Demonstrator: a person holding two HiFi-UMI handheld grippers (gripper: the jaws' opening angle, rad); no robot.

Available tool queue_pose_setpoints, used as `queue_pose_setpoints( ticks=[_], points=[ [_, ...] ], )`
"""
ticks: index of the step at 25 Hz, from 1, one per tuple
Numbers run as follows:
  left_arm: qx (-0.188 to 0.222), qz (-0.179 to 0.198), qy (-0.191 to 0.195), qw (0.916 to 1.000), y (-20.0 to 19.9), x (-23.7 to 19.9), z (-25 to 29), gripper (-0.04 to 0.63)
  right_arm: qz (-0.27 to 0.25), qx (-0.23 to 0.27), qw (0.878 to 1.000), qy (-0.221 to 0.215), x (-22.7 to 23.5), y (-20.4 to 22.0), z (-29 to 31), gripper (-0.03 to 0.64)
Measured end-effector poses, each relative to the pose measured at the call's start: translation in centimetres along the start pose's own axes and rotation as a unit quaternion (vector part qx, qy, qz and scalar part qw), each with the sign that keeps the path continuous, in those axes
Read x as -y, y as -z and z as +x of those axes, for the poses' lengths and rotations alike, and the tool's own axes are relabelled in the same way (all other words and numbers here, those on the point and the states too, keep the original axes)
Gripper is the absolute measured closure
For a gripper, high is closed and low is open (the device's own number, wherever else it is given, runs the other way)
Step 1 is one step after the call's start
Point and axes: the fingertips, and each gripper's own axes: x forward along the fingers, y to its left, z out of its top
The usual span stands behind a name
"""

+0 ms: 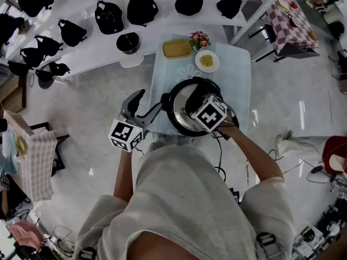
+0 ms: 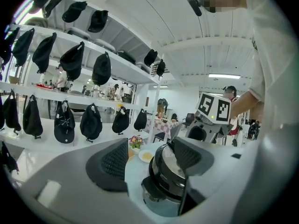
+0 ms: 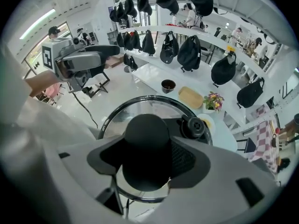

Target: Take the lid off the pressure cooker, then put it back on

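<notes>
The steel pressure cooker [image 1: 181, 119] stands at the near edge of a pale table [image 1: 238, 64]. Its glass lid [image 3: 140, 107], black-rimmed with a round valve [image 3: 194, 126], lies over the pot's mouth; whether it rests on the pot I cannot tell. My right gripper [image 1: 201, 110] points down from above, and in the right gripper view its jaws [image 3: 147, 160] are shut on the lid's black knob [image 3: 145, 136]. My left gripper [image 1: 150, 103] reaches in level from the left and stands open [image 2: 149, 157]. The cooker's near side [image 2: 166, 181] and black side handle show between its fingers, untouched.
Behind the cooker on the table are a yellow tray [image 1: 177, 48], a plate of food [image 1: 207, 60] and a small flower pot [image 1: 199, 38]. A black bowl [image 1: 128, 43] and several black bags [image 1: 108, 16] sit on white shelves beyond. A cable [image 1: 219, 156] hangs by the table's near edge.
</notes>
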Motion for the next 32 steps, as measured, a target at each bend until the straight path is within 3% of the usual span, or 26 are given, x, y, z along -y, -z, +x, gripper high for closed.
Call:
queue_pose_setpoints(
  ticks=[22,28,32],
  points=[
    [-0.008,-0.002,0.002,1.0,0.3,0.0,0.7,0.288,0.014,-0.017,0.999,-0.026,0.9,0.0,2.2,0.345],
    [-0.006,-0.001,0.007,1.0,0.1,0.3,1.2,0.288,-0.008,-0.02,0.999,-0.031,0.7,0.1,2.3,0.342],
    [-0.006,-0.002,0.008,1.0,0.0,0.2,1.3,0.288,-0.049,-0.024,0.998,-0.04,0.4,-0.1,2.2,0.336]
  ],
)
